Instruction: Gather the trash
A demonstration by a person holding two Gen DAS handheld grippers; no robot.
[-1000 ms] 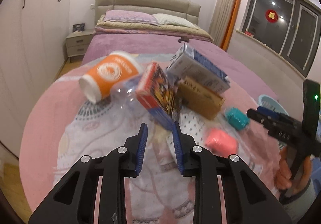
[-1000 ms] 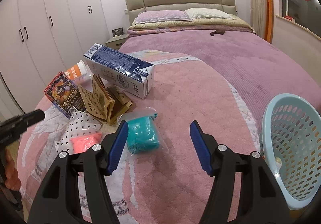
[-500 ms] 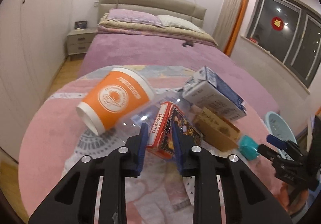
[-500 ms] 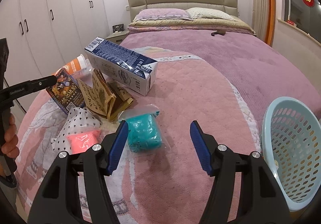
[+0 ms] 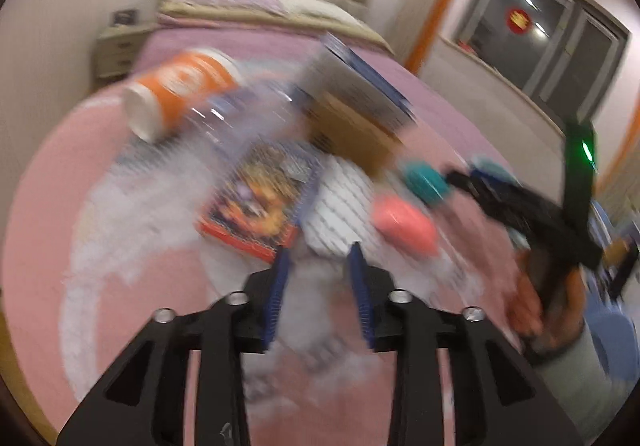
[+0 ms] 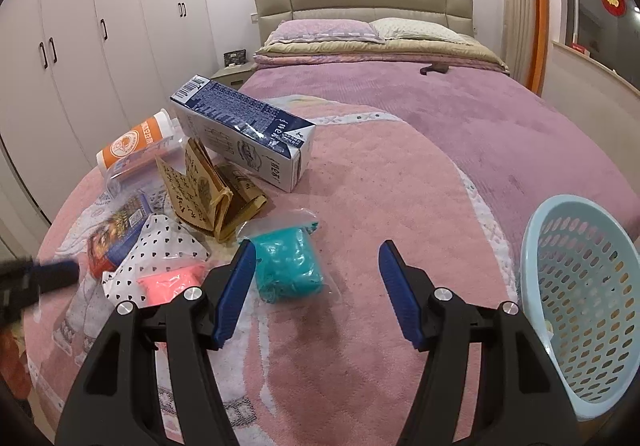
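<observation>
Left gripper (image 5: pixel 318 260): jaws have just been opening, nothing between them; the red-and-blue printed flat box (image 5: pixel 260 202) lies on the pink quilted bedcover (image 6: pixel 380 182) just ahead of its tips. Right gripper (image 6: pixel 316 278): jaws spread, empty, beside the teal bundle in clear plastic (image 6: pixel 290 266). Light-blue perforated plastic basket (image 6: pixel 584 286) sits at the right edge.

Left wrist view smeared throughout: print on red snack box (image 5: pixel 256 202) unreadable, clear bottle (image 5: pixel 244 114) barely outlined. Blue carton (image 5: pixel 356 86) hides top of brown bag (image 5: pixel 352 134). Basket (image 6: pixel 580 298) cut off at right edge. Left gripper (image 6: pixel 36 278) blurred at left edge, mostly out of frame.
</observation>
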